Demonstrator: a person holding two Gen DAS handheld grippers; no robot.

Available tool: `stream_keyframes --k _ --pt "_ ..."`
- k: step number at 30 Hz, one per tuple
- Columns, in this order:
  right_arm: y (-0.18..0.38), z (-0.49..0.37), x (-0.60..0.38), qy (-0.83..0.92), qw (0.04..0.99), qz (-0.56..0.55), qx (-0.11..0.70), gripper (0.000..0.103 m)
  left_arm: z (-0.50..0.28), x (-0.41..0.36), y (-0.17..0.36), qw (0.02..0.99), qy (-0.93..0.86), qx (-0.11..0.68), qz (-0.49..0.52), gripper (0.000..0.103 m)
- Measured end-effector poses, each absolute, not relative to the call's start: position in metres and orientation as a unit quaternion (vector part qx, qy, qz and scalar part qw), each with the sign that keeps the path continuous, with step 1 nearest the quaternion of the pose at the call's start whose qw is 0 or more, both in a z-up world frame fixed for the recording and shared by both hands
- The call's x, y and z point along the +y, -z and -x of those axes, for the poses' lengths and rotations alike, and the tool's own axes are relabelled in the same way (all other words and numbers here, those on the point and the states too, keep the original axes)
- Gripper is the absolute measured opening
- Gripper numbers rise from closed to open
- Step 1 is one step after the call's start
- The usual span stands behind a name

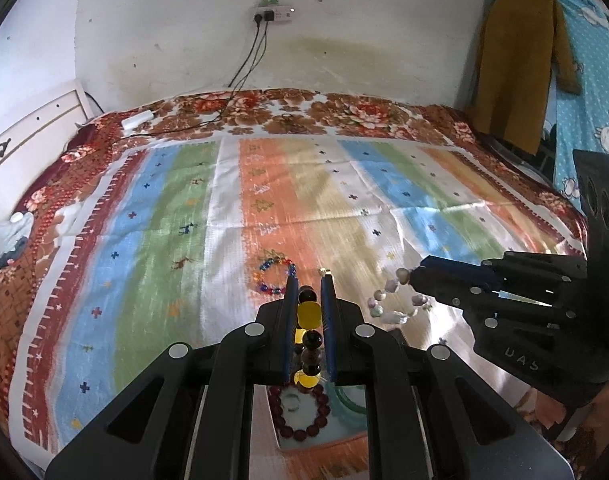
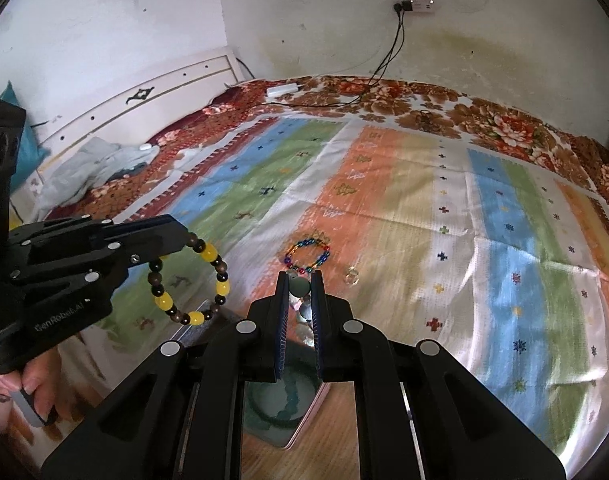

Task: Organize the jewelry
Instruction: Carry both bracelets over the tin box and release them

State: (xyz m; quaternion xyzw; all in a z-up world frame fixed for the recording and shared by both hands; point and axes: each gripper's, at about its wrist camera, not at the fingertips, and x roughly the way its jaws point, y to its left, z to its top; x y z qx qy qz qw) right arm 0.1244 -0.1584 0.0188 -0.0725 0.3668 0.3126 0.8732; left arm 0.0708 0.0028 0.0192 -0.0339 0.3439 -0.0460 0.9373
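Observation:
My left gripper point(image 1: 309, 280) is shut on a yellow and dark bead bracelet point(image 1: 308, 314), held above the bed; the bracelet also shows in the right wrist view point(image 2: 192, 280) hanging from the left gripper point(image 2: 182, 236). My right gripper point(image 2: 299, 276) is shut on a pale stone bracelet point(image 2: 299, 286); it shows in the left wrist view point(image 1: 392, 300) hanging from the right gripper point(image 1: 418, 276). A multicoloured bead bracelet point(image 1: 274, 276) lies on the striped cloth point(image 2: 307, 256). A tray point(image 1: 304, 444) below holds a dark red bead bracelet point(image 1: 300, 412) and a green bangle point(image 2: 282, 404).
A small clear ring point(image 2: 350, 276) lies on the cloth right of the multicoloured bracelet. Striped cloth point(image 1: 224, 208) covers a floral bedspread. A white headboard point(image 2: 144, 104), crumpled clothes point(image 2: 92, 168), charger cables point(image 1: 240, 80) and hanging garments point(image 1: 520, 60) surround the bed.

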Motion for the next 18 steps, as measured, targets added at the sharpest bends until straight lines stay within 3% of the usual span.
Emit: stream_keyframes --k 18 --pt "0.004 -0.099 -0.159 -0.335 0.848 0.073 0.404 0.012 -0.050 -0.006 -0.004 0.932 0.050 0.360 0.018 0.014"
